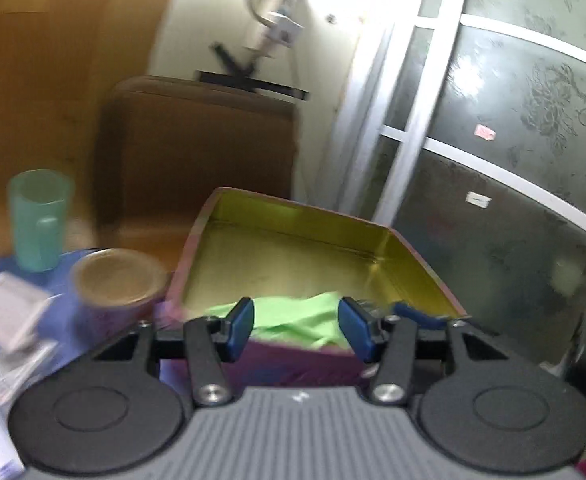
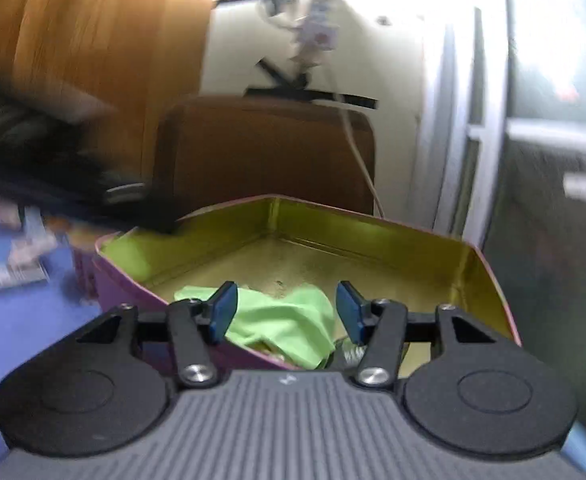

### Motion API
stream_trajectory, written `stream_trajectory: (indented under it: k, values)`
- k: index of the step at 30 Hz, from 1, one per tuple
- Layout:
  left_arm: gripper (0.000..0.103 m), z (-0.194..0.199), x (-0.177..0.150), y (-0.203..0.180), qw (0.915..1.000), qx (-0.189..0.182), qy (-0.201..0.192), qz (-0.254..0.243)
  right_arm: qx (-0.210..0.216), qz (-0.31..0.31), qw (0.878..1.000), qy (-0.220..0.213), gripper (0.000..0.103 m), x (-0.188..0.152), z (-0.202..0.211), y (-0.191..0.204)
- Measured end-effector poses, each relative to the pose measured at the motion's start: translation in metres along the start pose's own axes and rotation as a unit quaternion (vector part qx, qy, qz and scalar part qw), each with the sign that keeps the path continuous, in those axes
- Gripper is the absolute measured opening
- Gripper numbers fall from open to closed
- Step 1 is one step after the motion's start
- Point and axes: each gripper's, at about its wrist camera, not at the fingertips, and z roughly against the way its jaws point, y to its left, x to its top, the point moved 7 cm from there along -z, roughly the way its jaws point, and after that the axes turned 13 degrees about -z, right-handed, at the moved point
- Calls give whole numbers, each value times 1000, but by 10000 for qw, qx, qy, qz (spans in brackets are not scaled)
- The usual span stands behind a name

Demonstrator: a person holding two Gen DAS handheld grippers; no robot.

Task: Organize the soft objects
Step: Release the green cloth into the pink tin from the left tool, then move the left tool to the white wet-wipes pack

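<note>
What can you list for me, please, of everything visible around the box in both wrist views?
box: one, purple outside, gold inside, on the table, centre
cloth: one, light green, crumpled inside the box at its near edge
cup: one, teal, upright, far left
round tin: one, purple with a gold top, left of the box
packets: several, white, blurred, near left
table cover: one, blue
chair: one, brown, behind the box
glass door: one, dark with a white frame, on the right
left gripper: one, black with blue pads, jaws apart over the cloth
right gripper: one, same colours, jaws apart over the cloth
</note>
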Motion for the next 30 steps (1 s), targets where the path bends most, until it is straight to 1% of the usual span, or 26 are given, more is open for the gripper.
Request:
stream_trajectory:
  k: [1,3,5,7,8,10,11,12,13,14,16,17,18,20,22,23,24,26,28,29,30]
  values:
    - [48,12,-9,7,10000,68,-16,20,38,-203,9998,-31,57,0,7,-6]
    - [48,36,-29,18,9999,76,22,130,32,-378,9992,-141,57,-2,18,-5]
    - [48,60,-51,28,9997,110,107,179,161,-589,9979,-209,57,-5,27,-7]
    - [48,83,-71,39,9992,304,203,130,494,-666,9965,-143,57,-7,33,9]
    - [48,95,-82,46,9987,435,232,144,705,-615,9956,-43,57,-9,34,24]
    - [48,116,-94,60,9967,689,289,304,1319,-354,9900,346,57,-19,35,60]
    - [48,127,-101,72,9950,830,301,467,1598,-242,9854,538,58,-23,33,78]
    - [48,140,-108,84,9928,967,282,653,1916,-135,9783,777,60,-28,31,95]
    - [48,151,-112,95,9902,1094,239,830,2248,-32,9687,1050,64,-34,29,115]
    - [48,162,-116,106,9875,1213,176,991,2483,34,9603,1271,66,-39,27,131]
    - [48,181,-121,127,9815,1405,43,1300,2876,195,9433,1646,79,-50,24,168]
    - [48,188,-123,135,9788,1463,7,1431,3022,297,9365,1757,83,-54,22,186]
    - [48,192,-125,142,9763,1501,-6,1559,3110,407,9313,1852,91,-59,18,203]
    - [48,191,-127,153,9724,1522,78,1768,3154,683,9242,2043,94,-70,11,237]
    - [48,181,-126,158,9712,1485,193,1855,3146,1104,9159,2233,100,-83,5,265]
    - [53,177,-127,161,9702,1482,242,1903,3122,1302,9120,2319,100,-91,7,273]
    - [55,171,-128,161,9685,1507,315,1959,3068,1488,9065,2489,101,-100,2,282]
    - [55,153,-129,166,9674,1413,523,2034,3130,1243,9033,2658,95,-99,-3,283]
    - [57,143,-129,169,9652,1501,518,2079,3056,1298,9102,2477,67,-97,1,279]
    - [55,140,-127,168,9656,1561,560,2004,3041,1256,9123,2438,60,-95,4,274]
    - [55,136,-125,165,9667,1538,593,1957,2988,1200,9157,2406,50,-94,8,268]
